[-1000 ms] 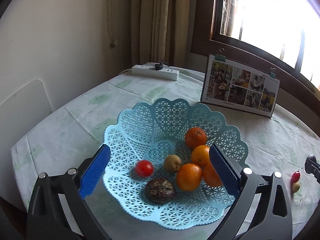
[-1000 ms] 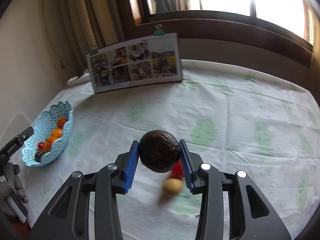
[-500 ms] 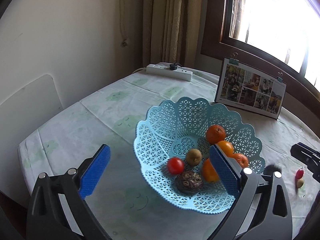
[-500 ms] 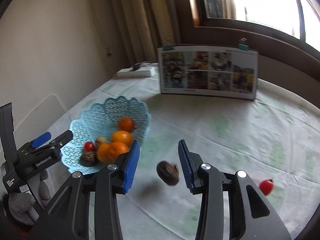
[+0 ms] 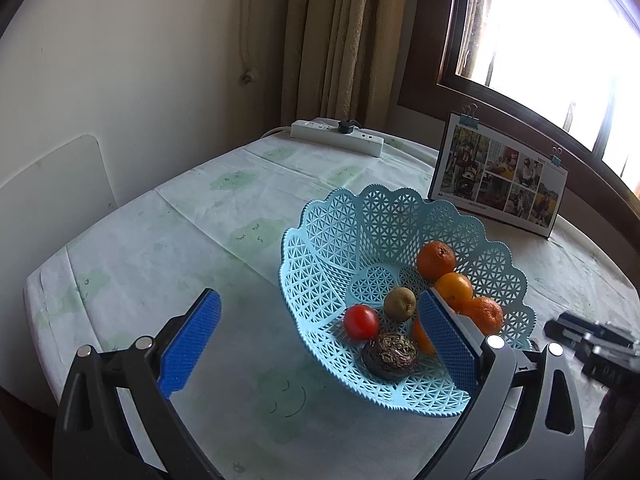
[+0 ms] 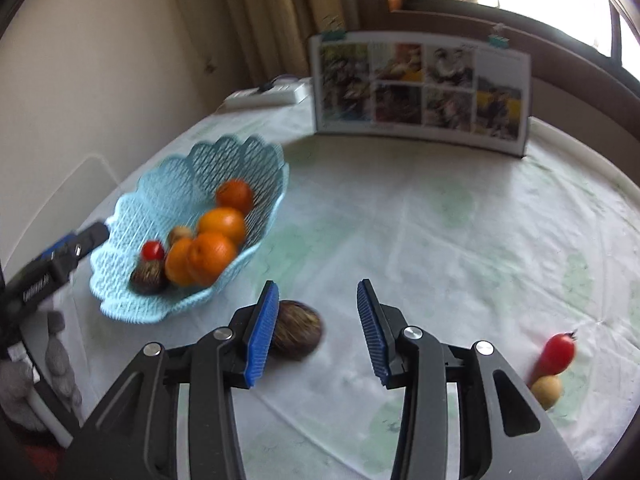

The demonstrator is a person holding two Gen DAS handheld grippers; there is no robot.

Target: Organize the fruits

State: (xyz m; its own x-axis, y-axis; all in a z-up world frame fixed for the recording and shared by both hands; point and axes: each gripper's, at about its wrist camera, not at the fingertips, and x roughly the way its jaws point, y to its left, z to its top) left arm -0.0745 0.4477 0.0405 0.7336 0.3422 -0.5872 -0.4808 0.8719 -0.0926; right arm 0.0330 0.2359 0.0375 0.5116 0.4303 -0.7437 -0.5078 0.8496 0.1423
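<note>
Nearest us, through the right wrist camera, our right gripper (image 6: pixel 316 330) hangs over the table (image 6: pixel 440 240) with its blue pads apart and nothing between them. A dark fruit (image 6: pixel 296 335) lies on the cloth just behind the left pad, outside the basket (image 6: pixel 120 300). The picture is blurred here, so we cannot tell whether the fruit is rolling or at rest. To the right, near the table's edge, lie a small red fruit (image 6: pixel 557 354) and a yellow one (image 6: pixel 547 391), touching or nearly so.

Farther off to the left sits the pale blue lattice basket, holding oranges (image 6: pixel 212 254), a tomato (image 6: pixel 152 250), a kiwi (image 6: pixel 180 235) and another dark fruit (image 6: pixel 147 277).

We judge the risks as follows. The loose dark fruit is round and may roll when we close on it. An off-centre pinch could squirt it toward the basket or the edge. The basket looks light and might slide if bumped.

Our left gripper (image 5: pixel 316 340), seen through its own camera, is also wide apart and empty, its right pad overlapping the basket (image 5: pixel 320 240) rim in the picture.

That left view shows the basket's contents sharply, plus a power strip (image 5: pixel 336 137) at the back. It shows none of the loose fruit. Only the right view shows that, and a photo board (image 6: pixel 420 88) farthest away.
</note>
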